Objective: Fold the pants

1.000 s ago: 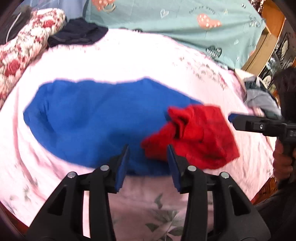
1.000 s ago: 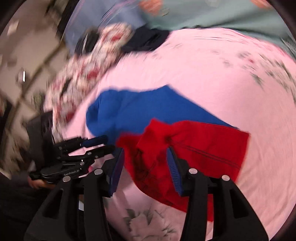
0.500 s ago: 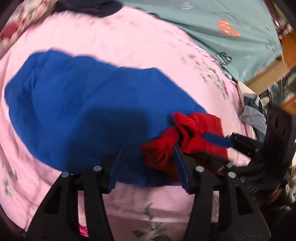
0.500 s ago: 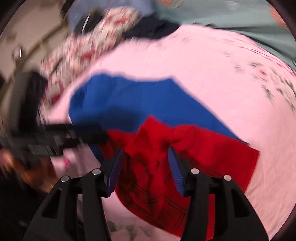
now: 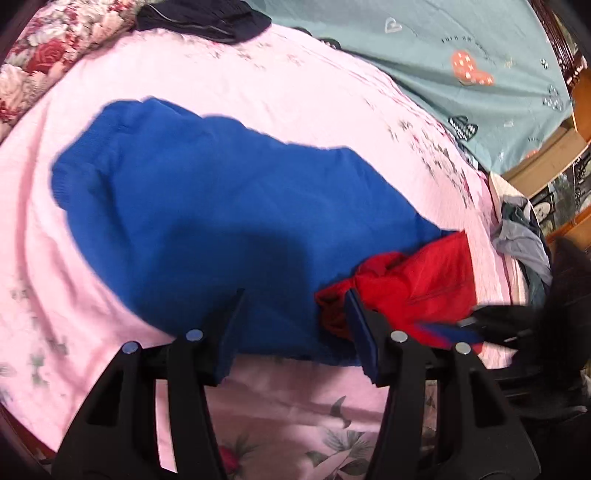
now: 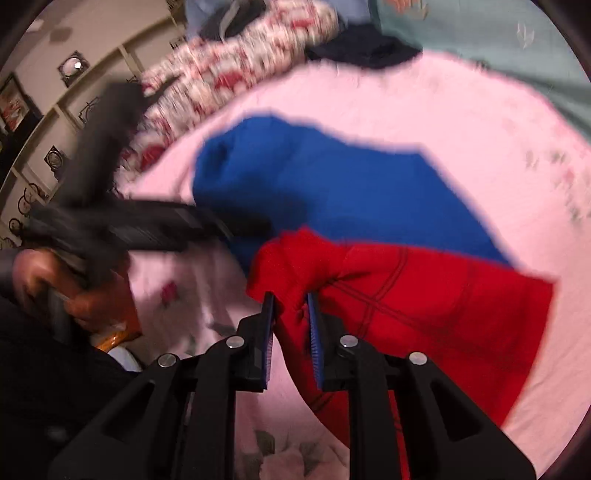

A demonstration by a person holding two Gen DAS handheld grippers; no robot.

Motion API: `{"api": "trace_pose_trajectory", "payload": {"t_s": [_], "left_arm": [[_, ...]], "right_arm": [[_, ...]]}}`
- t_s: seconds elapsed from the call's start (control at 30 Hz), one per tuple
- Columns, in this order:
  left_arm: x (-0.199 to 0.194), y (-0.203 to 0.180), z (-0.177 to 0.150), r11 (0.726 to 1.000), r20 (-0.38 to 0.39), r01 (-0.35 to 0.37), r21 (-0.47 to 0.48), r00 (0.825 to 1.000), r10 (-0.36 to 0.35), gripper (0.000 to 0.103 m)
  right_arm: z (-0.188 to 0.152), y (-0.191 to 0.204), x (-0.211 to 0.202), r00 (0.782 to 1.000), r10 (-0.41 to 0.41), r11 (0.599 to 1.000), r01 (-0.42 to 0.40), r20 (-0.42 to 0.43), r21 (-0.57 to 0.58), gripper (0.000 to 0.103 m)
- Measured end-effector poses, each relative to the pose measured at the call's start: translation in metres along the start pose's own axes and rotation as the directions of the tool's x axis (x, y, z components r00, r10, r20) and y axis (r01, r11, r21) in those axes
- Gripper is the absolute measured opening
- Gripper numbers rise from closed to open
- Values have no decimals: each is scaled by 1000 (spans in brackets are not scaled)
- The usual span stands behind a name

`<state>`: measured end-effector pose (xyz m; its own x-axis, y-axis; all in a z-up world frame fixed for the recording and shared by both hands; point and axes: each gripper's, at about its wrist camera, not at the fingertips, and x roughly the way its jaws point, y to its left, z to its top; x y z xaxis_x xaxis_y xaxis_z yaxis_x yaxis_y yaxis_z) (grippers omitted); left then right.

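The right gripper (image 6: 290,319) tilts downward; its jaws have just been closing and now pinch cloth. The left gripper (image 5: 293,326) tilts downward, jaws apart, gripping nothing. A hand (image 6: 44,284) holds it.

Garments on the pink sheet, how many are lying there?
2 for sure: a blue garment mid-sheet and a red garment overlapping its near end. A dark garment lies at the sheet's far edge; others may be hidden.

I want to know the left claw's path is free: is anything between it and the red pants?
Nothing visible blocks it. The left claw stands open over the blue garment, with the red pants bunched right at its right finger. The right claw has just been closing on a fold of them.
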<state>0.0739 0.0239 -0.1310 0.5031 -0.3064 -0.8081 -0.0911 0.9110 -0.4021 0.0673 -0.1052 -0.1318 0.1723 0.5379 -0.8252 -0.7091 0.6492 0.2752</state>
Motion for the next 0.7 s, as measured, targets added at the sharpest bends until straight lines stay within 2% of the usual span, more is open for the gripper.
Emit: {"api": "trace_pose_trajectory", "payload": {"t_s": [0.07,0.13,0.23,0.27,0.3,0.37,0.4,0.47,0.53,0.57,0.6,0.67,0.7], "left_arm": [[-10,-4,4,1000,26,5,8,1000,-5,54],[-17,-21,10,996,41,60,69,997,-63,55],[-3,-60,12,968,-28,167,186,986,-165,60],[11,-70,8,961,-64,166,223,986,-156,60],[22,-68,5,964,-88,140,227,988,-123,60],[50,-56,0,981,-150,105,163,985,-80,56],[52,-51,0,982,-135,128,139,985,-109,57],[51,-55,-1,976,-132,111,185,987,-87,57],[50,-58,-4,969,-127,96,227,990,-69,57],[50,-57,-5,969,-123,96,229,990,-69,57],[49,-55,-5,970,-119,98,221,990,-73,57],[49,-53,-6,972,-119,98,214,990,-73,57],[50,-54,-5,972,-121,96,213,990,-71,57]], "right_arm": [[-1,-4,2,1000,15,1000,-15,7,18,19],[-3,-9,1,999,35,998,-35,10,47,20],[-7,-8,2,999,36,998,-37,19,47,28],[-8,-8,2,999,31,998,-32,17,49,38],[-7,-6,3,1000,28,998,-28,11,49,42],[-10,-3,-10,1000,21,999,-21,-1,26,46],[-12,-4,-17,1000,19,1000,-19,3,15,46],[-19,-13,-43,1000,9,1000,-9,27,23,46],[-25,-38,-76,995,-25,992,12,99,128,47],[-29,-57,-89,989,-51,976,20,136,215,49],[-35,-82,-99,983,-91,944,33,162,329,49],[-47,-120,-99,979,-147,874,62,140,482,49],[-49,-131,-94,981,-150,855,65,126,515,50]]}}
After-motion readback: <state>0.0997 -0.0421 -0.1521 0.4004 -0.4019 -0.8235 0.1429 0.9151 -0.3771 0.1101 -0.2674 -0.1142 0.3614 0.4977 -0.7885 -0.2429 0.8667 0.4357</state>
